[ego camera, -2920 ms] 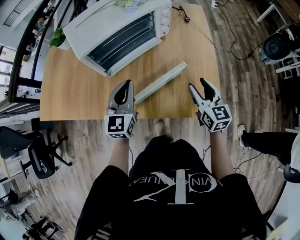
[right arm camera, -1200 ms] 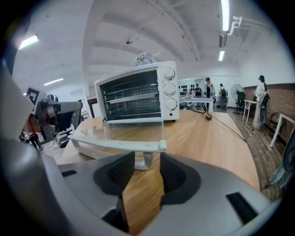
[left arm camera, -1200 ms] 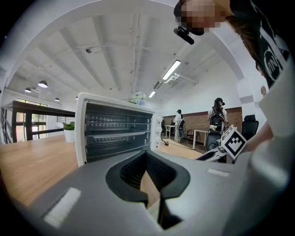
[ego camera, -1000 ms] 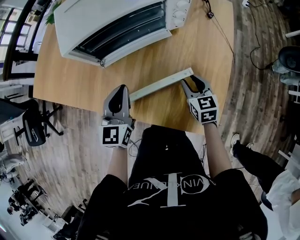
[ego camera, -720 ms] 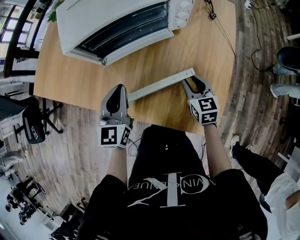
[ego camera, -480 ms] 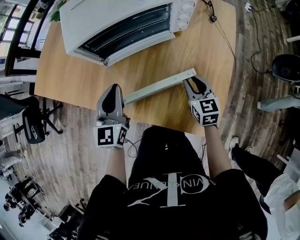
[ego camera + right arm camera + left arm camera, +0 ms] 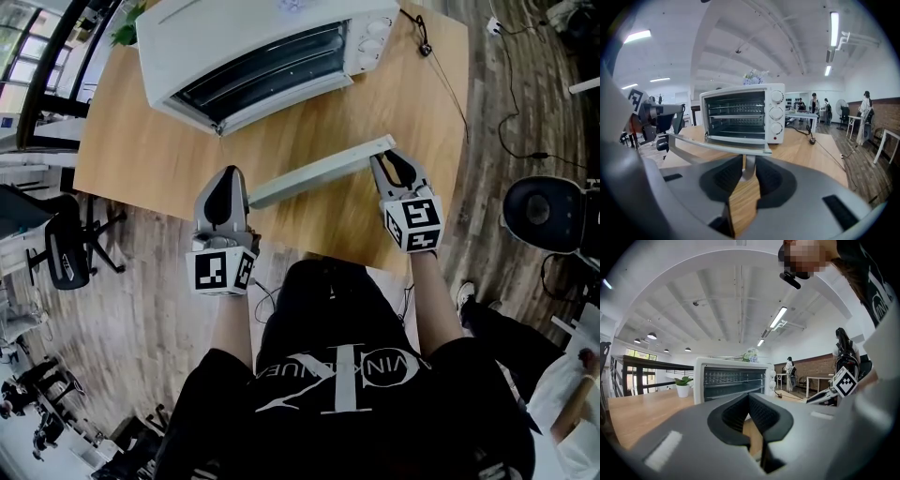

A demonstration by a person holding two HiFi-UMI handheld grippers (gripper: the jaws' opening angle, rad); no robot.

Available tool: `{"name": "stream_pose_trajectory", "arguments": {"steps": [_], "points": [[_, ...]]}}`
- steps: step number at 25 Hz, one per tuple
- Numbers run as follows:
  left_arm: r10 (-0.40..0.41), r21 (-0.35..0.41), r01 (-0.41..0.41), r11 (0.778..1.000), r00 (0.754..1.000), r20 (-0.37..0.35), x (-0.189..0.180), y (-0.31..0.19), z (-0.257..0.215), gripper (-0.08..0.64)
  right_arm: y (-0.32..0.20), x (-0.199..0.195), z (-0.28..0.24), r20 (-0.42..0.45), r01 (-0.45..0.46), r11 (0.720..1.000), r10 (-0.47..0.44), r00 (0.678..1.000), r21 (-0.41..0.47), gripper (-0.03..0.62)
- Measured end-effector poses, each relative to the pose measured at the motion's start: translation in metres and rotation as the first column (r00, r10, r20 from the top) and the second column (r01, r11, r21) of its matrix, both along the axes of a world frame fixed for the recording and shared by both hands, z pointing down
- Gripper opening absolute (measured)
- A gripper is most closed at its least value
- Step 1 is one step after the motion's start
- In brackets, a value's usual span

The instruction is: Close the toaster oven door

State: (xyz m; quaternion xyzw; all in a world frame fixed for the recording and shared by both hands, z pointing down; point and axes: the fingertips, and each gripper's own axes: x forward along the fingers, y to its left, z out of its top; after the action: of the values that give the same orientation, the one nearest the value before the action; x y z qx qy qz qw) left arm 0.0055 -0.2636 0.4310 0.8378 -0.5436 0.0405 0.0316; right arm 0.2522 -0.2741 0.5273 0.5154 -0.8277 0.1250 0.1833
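Narrowed since second ago: right claw (image 7: 388, 161), just closing, grips door handle (image 7: 319, 172); left claw (image 7: 228, 178) pinched together.

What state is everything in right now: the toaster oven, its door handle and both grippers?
toaster oven: door open, swung down toward the person.
door handle: gripped at its right-end post.
right gripper: jaws have just been closing, now shut on the door handle's post.
left gripper: jaws together, nothing seen between them, beside the handle's left end.
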Motion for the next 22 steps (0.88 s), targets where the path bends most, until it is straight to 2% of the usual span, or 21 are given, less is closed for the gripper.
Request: {"name": "stream_pose_trajectory", "arguments": {"steps": [16,22], "points": [[-0.020,0.069,0.021,0.997,1.000,-0.013,-0.021,0.008,-0.030,0.011,-0.029,-0.005,-0.055,0.032,-0.027,0.995,0.024,0.999,0.098,0.089],[-0.059,0.078,0.061,0.995,0.998,-0.030,-0.035,0.007,-0.039,0.011,-0.038,-0.008,-0.067,0.043,-0.037,0.993,0.032,0.999,0.109,0.089]]}}
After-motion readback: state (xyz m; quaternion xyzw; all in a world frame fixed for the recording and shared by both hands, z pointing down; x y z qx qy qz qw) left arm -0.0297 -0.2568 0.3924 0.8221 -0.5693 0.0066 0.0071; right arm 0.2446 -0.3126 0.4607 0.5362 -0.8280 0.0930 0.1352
